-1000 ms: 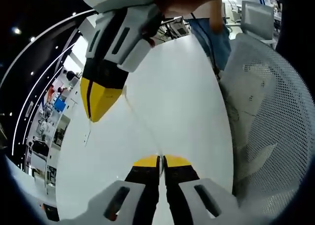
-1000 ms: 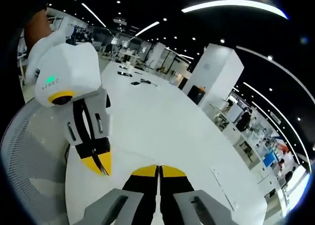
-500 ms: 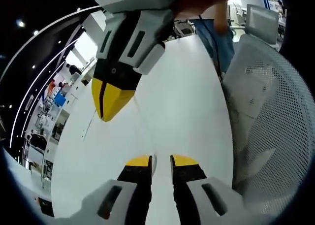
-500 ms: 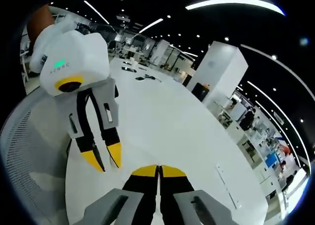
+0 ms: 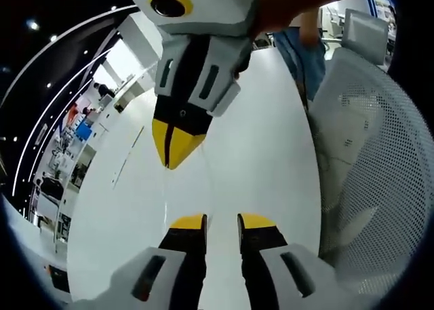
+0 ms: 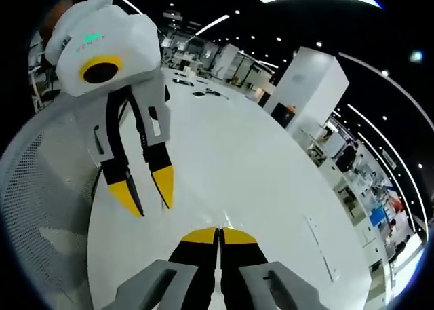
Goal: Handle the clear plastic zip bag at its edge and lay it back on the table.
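While the yellow-tipped left gripper (image 5: pixel 213 222) is spread apart, the clear, floppy plastic zip bag (image 6: pixel 220 223), best taken by its edge, is pinched by the clenched right gripper (image 6: pixel 218 235) above the white table (image 6: pixel 251 174).

Smooth, glossy white table (image 5: pixel 258 140) here, catching soft glare. Beside the table, a chair (image 5: pixel 366 154) with a pale mesh back, perforated and matt. The right gripper (image 5: pixel 175 149) over the table wears hard white plastic shells with a light sheen, black plastic fingers, matt yellow tips. The left gripper (image 5: pixel 221 222) has the same black fingers and yellow pads, smooth, faintly shiny. At the table's far edge, blue denim cloth (image 5: pixel 302 49). The clear zip bag's film is too faint to judge.
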{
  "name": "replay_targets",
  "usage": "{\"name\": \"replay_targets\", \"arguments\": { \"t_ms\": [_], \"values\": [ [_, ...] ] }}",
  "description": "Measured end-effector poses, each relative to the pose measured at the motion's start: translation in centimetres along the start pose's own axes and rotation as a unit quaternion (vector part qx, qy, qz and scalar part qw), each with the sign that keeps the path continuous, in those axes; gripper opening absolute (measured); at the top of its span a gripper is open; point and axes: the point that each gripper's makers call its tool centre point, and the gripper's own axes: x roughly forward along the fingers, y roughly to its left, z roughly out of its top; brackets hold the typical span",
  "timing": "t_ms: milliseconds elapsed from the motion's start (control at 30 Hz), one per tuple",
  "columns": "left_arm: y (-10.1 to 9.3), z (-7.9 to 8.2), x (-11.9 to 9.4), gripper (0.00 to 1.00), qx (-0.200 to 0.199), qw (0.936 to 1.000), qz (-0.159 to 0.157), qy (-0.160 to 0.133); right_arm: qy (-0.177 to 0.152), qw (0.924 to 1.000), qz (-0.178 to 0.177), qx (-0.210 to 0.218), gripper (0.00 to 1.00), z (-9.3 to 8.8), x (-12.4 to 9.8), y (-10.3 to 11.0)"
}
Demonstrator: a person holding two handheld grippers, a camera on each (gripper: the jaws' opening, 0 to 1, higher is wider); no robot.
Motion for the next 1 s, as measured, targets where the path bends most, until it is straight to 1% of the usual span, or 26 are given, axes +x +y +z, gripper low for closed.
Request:
{"name": "replay_targets", "arguments": {
  "t_ms": [100,200,267,367,433,533,667,933,1000],
  "values": [
    [0.1,-0.3,-0.1,0.15,-0.003,1.0,0.002,-0.002,0.009,0.9999,0.004,-0.007,0.0,-0.7,0.3,0.3],
    [0.1,-0.2,-0.6,0.15,-0.005,0.9999,0.005,-0.008,0.015,0.9997,0.001,-0.018,0.0,-1.2,0.5,0.4],
    [0.1,-0.4,-0.6,0.16,-0.004,0.9999,0.006,-0.012,0.018,0.9995,0.002,-0.024,0.0,-1.5,0.7,0.6],
    [0.0,-0.7,-0.9,0.15,-0.002,0.9999,0.007,-0.011,0.025,0.9992,0.004,-0.032,0.0,-2.1,1.0,0.8],
    [-0.1,-0.8,-1.2,0.16,-0.01,0.9998,0.008,-0.013,0.03,0.999,0.006,-0.033,0.0,-2.6,1.2,0.9],
    [-0.1,-1.8,-1.1,0.16,-0.015,0.9998,0.009,-0.009,0.035,0.9986,0.006,-0.04,0.0,-3.1,1.4,1.0],
    [-0.2,-2.7,-1.1,0.15,-0.027,0.9996,0.01,-0.005,0.038,0.9983,0.001,-0.044,0.0,-3.6,1.8,0.5],
    [-0.4,-3.6,-1.6,0.15,-0.043,0.999,0.012,0.002,0.048,0.9979,-0.009,-0.043,0.0,-4.4,2.8,-0.5],
    [-0.3,-4.1,-1.6,0.15,-0.049,0.9987,0.014,0.004,0.051,0.9979,-0.01,-0.039,0.0,-4.5,3.1,-0.7]
  ]
}}
